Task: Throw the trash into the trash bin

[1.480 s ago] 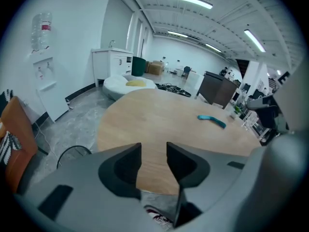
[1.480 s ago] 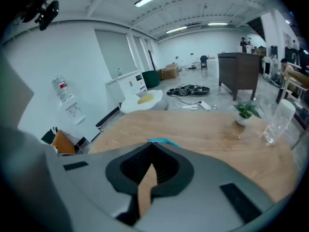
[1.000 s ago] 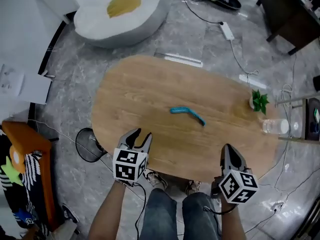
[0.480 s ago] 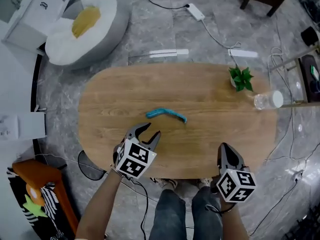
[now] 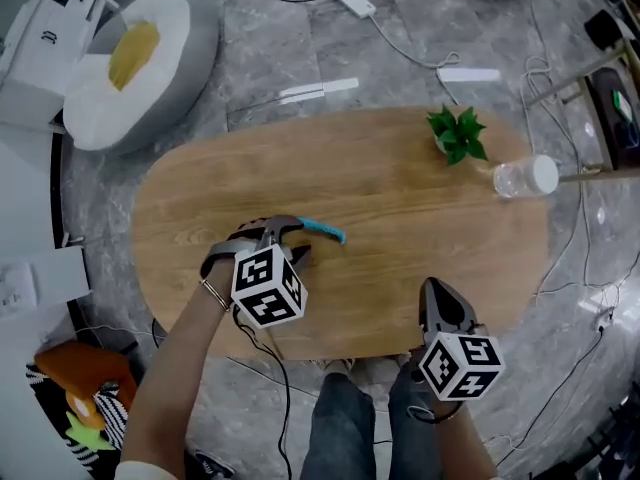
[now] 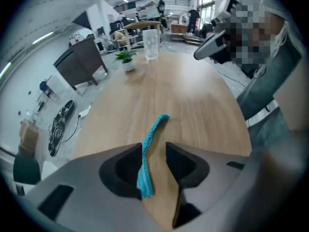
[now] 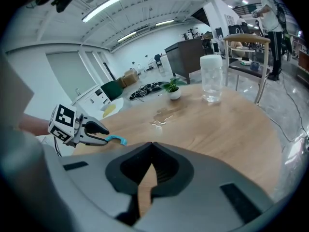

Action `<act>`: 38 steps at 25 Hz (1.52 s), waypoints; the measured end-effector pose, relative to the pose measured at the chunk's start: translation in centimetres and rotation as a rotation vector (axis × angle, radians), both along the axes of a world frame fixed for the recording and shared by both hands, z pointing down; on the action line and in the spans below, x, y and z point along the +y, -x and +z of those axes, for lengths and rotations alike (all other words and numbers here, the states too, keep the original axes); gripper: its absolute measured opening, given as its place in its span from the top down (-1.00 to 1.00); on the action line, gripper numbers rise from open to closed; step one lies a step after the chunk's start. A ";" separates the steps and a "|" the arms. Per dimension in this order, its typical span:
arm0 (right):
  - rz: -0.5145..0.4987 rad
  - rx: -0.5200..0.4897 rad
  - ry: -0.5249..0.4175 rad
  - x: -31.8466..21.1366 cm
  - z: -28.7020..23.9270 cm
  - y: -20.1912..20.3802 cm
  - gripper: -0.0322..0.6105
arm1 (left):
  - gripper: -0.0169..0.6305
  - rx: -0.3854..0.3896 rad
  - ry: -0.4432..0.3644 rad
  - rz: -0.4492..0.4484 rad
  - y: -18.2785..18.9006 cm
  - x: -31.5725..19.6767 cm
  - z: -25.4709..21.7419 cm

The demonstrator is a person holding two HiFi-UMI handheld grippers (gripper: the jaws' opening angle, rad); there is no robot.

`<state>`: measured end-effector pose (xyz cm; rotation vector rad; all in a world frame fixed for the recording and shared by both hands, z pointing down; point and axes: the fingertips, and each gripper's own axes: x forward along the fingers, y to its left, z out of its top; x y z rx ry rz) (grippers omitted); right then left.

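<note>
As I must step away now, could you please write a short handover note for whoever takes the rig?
Left gripper: open, pointing down at the wooden table, the blue strip between its jaws, touching one, not pinched.
Right gripper: shut, empty, at the table's near edge.
Done: strip reached.
Left: close on it, lift, carry it to the trash bin, which these views do not clearly show.

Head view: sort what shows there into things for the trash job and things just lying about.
For the job: blue strip, lying on the table; left gripper, its jaws open around the strip.

Lying about: potted plant; clear cup; beanbag; power strip.
</note>
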<state>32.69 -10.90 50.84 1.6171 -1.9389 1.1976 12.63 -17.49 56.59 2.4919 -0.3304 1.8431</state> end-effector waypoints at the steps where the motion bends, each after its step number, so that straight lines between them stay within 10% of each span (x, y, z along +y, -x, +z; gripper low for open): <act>1: -0.002 -0.002 0.004 0.0 0.1 0.0 0.89 | 0.49 -0.017 0.008 0.033 -0.3 -0.1 0.4; 20: -0.029 -0.013 0.023 -1.3 0.7 -1.5 0.89 | 0.79 -0.066 0.124 0.113 -2.1 -1.5 2.8; 38: -0.105 0.016 0.010 -1.2 -0.4 1.0 0.89 | 0.88 0.036 0.108 -0.073 0.1 -0.5 1.2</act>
